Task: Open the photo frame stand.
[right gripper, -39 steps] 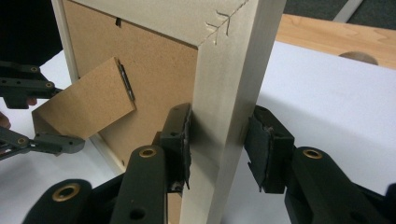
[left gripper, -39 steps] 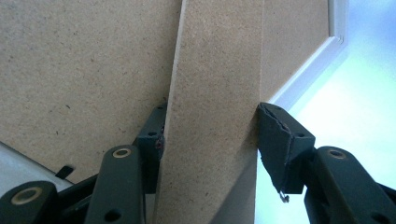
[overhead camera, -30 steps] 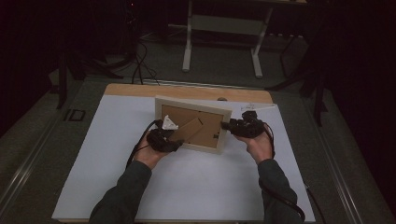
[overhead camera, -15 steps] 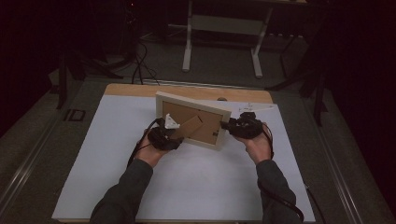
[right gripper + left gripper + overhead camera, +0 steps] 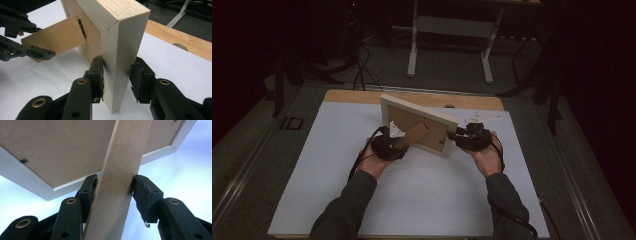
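Observation:
A light wooden picture frame [image 5: 418,107] stands tilted on its lower edge on the white sheet [image 5: 362,190], its brown backing [image 5: 62,150] facing me. A brown cardboard stand [image 5: 414,135] juts out of the backing. My left gripper [image 5: 398,145] is shut on that stand [image 5: 120,170], one pad against each long edge, as the left gripper view [image 5: 115,188] shows. My right gripper [image 5: 457,136] clamps the frame's right side bar [image 5: 122,45], pads on its back and front faces [image 5: 116,72]. In the right gripper view the left gripper's fingers [image 5: 37,53] hold the stand [image 5: 55,37].
The white sheet covers most of the table; a bare wooden strip [image 5: 412,96] with a round hole [image 5: 450,106] runs along the far edge. Small white bits [image 5: 475,116] lie behind the right gripper. Beyond the table stand white metal legs [image 5: 412,50] and floor cables [image 5: 362,70].
The frame has tipped up more upright, its top edge now higher and farther from me. Both hands stayed nearly in place, keeping their holds.

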`<state>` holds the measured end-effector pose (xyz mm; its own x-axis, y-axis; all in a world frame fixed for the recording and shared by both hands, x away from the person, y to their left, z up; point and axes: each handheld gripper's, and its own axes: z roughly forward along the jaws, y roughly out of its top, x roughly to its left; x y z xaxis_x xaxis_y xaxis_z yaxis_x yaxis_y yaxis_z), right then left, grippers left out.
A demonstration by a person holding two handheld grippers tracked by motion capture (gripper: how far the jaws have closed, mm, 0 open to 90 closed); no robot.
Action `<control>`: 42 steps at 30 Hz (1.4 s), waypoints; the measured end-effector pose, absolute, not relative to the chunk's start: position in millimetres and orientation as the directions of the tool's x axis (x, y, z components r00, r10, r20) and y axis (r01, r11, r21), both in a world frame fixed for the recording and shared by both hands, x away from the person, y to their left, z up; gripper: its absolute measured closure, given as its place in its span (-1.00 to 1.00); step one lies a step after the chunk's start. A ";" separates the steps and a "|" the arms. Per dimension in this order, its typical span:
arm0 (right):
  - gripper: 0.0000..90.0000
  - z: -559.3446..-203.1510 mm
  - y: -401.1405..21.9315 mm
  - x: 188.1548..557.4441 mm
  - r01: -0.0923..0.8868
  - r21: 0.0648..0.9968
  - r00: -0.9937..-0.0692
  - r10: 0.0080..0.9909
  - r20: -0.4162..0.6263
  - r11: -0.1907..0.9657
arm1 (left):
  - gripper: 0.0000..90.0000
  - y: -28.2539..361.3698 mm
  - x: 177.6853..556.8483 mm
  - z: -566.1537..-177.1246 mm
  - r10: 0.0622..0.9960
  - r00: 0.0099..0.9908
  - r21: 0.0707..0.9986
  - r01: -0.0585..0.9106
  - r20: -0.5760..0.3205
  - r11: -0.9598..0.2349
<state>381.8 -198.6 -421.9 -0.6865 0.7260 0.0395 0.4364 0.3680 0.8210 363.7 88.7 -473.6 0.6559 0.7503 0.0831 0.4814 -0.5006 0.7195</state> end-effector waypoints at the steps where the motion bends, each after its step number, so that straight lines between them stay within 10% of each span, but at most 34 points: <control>1: 0.43 -422.0 -198.4 381.3 0.434 0.821 -0.688 0.725 0.037 0.370 | 0.24 88.8 363.6 -473.4 0.750 0.656 0.719 0.481 0.085 -0.502; 42: 0.41 -426.2 -181.3 345.8 0.321 0.818 -0.782 0.621 -0.056 0.477 | 0.39 97.9 331.4 -491.8 0.716 0.694 0.714 0.466 0.072 -0.523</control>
<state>345.8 -181.3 -426.2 -0.7818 0.6210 -0.0559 0.3205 0.4773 0.8182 331.4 97.9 -491.8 0.6943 0.7161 0.0717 0.4658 -0.5232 0.7137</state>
